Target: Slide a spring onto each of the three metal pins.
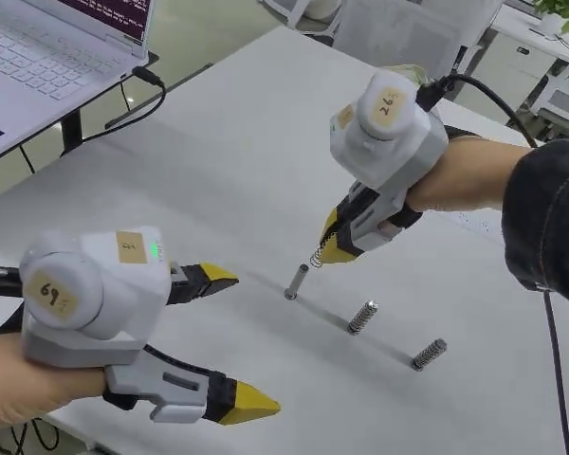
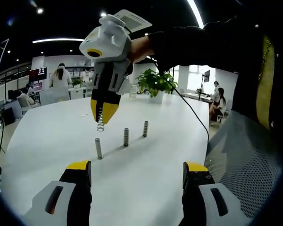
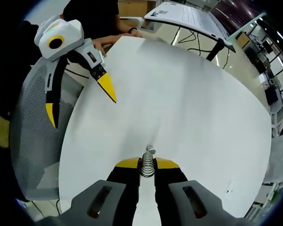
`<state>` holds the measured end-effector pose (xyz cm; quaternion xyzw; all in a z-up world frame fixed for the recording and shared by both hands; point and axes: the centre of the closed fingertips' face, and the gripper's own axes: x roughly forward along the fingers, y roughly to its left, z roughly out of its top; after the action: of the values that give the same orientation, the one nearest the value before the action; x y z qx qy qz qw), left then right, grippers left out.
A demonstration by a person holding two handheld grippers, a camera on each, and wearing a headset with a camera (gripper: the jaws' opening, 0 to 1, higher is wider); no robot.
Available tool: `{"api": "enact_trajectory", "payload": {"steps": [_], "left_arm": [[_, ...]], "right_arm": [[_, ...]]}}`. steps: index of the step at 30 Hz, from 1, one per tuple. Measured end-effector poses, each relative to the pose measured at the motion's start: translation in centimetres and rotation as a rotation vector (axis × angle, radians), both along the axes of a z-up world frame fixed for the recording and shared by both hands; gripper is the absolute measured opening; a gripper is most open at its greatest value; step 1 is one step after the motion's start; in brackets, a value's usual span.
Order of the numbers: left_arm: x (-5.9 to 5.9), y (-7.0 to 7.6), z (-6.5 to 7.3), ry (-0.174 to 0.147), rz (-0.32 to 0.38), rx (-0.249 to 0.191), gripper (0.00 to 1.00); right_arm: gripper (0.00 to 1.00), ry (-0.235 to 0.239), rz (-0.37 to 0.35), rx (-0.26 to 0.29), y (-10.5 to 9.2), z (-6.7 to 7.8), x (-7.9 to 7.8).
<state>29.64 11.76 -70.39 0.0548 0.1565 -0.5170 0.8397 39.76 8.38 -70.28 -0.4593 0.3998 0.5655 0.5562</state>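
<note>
Your right gripper point(image 1: 332, 248) is closed on the upper end of a spring point(image 1: 317, 256), which hangs free below the yellow jaw tips. Its long axis runs close to vertical in the left gripper view, with a slight lean. The bare pin point(image 1: 296, 282) stands upright on the white table point(image 1: 218, 171) just beneath the spring's lower end, and a small gap separates the two. In the right gripper view the pin top point(image 3: 151, 149) shows just past the far end of the spring point(image 3: 147, 167), a touch off its centre line. The coming move, in my judgement, turns on bringing the coil bore square over that pin top before lowering straight down along the pin's axis. The right gripper is much the nearer to the pin. Your left gripper point(image 1: 239, 341) is wide open, holds nothing, and sits on the near left, well apart from the work. To the right of the bare pin, the middle pin point(image 1: 362, 318) and the right-hand pin point(image 1: 429, 354) each carry a spring already, so two of three are done.
</note>
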Motion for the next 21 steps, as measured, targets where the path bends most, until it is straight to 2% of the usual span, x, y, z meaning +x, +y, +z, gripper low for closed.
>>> {"api": "enact_trajectory", "payload": {"steps": [11, 21], "left_arm": [[0.2, 0.7, -0.4, 0.005, 0.019, 0.000, 0.75], [0.3, 0.7, -0.6, 0.011, 0.021, -0.004, 0.73]], "right_arm": [[0.08, 0.013, 0.015, -0.017, 0.6, -1.5, 0.5], [0.08, 0.025, 0.014, -0.021, 0.5, -1.8, 0.6]]}}
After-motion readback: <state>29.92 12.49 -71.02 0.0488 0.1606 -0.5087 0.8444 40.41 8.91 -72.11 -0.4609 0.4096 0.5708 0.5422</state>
